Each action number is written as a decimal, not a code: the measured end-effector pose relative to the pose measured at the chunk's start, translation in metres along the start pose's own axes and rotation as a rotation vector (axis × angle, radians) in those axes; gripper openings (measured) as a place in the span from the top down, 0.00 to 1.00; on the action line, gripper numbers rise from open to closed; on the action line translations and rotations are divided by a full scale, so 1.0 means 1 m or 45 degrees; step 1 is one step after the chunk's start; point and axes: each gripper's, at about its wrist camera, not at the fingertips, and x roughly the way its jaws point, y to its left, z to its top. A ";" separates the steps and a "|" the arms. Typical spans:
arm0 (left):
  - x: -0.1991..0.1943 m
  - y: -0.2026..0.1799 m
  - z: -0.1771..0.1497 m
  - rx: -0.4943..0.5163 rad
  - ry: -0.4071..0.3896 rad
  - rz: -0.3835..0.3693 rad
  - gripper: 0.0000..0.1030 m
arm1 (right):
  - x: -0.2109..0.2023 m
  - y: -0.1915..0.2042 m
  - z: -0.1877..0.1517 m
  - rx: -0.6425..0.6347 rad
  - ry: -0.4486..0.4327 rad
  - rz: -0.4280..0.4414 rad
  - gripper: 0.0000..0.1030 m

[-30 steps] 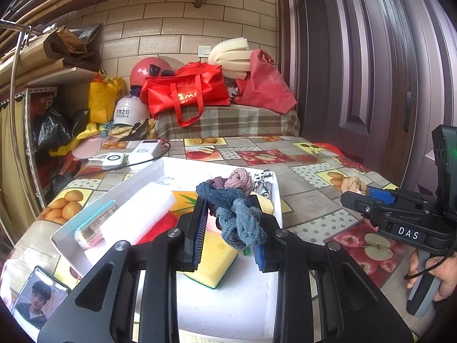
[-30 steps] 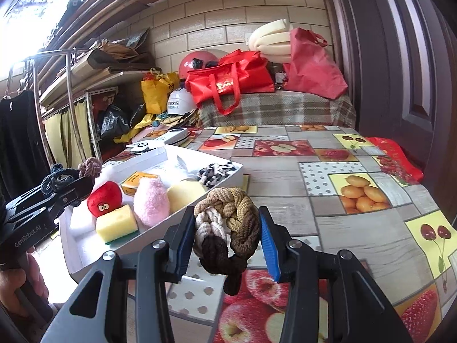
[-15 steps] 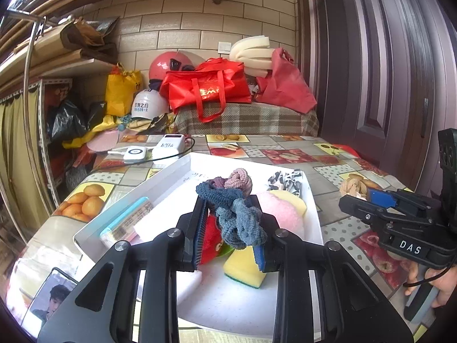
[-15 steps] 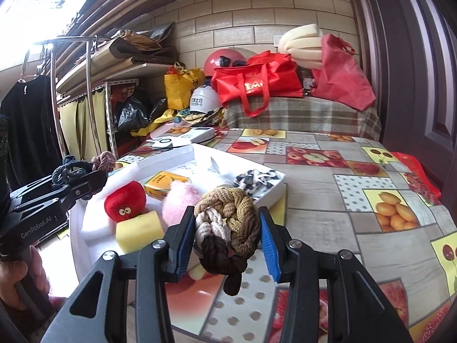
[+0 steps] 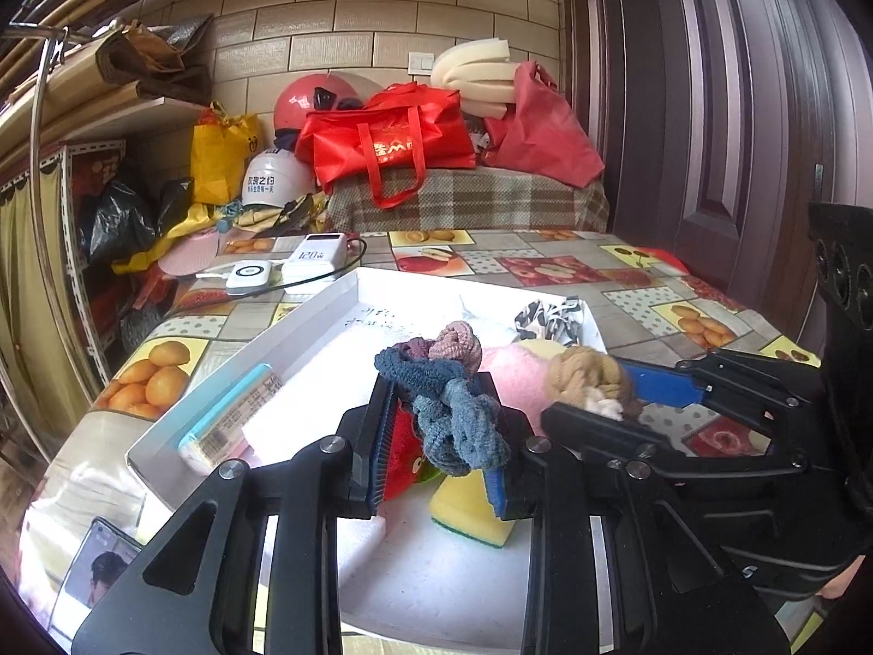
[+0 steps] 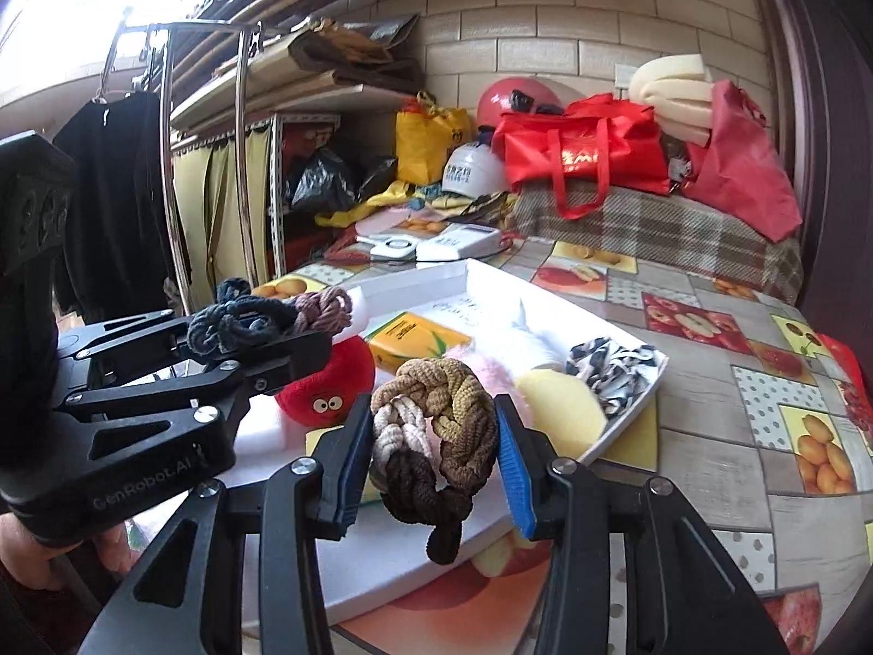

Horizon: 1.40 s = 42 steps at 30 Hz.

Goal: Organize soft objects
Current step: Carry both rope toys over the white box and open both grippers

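Carrying two braided hair ties above the white tray [image 6: 616, 327] on the desk: left tool [image 5: 442, 436] clamps the blue-grey tie [image 5: 453, 415], right tool [image 6: 434, 453] clamps the brown tie [image 6: 431, 426]. Neither released yet. Already in tray: one red plush, one pink puff, two yellow sponges, one patterned cloth.

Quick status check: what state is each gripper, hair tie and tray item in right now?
left gripper: shut on blue-grey scrunchie, over white tray
right gripper: shut on brown braided scrunchie
red plush: lying in tray
yellow sponge: lying in tray
zebra-print cloth: at tray's far corner
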 end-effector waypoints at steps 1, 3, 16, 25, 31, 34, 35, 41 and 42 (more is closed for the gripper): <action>0.003 0.001 0.001 -0.001 0.008 0.005 0.74 | 0.004 0.000 0.001 0.007 0.014 -0.001 0.58; 0.012 0.005 0.003 -0.017 0.046 0.003 0.74 | 0.013 -0.002 0.003 0.035 0.059 0.013 0.58; 0.034 0.019 0.009 -0.076 0.095 0.097 0.73 | 0.050 -0.015 0.016 0.120 0.108 -0.119 0.58; 0.026 0.009 0.009 0.006 0.033 0.085 0.72 | 0.042 -0.023 0.015 0.164 0.060 -0.105 0.57; 0.025 0.010 0.009 0.006 0.030 0.086 0.72 | 0.042 -0.021 0.017 0.151 0.048 -0.107 0.57; 0.025 0.010 0.009 0.006 0.025 0.089 0.72 | 0.042 -0.022 0.017 0.156 0.043 -0.107 0.57; 0.024 0.009 0.010 0.006 0.019 0.092 0.72 | 0.041 -0.022 0.017 0.157 0.041 -0.108 0.55; 0.022 0.007 0.010 0.010 0.009 0.094 0.71 | 0.040 -0.020 0.017 0.144 0.031 -0.114 0.54; 0.022 0.007 0.010 0.010 0.009 0.094 0.71 | 0.040 -0.019 0.018 0.139 0.029 -0.115 0.54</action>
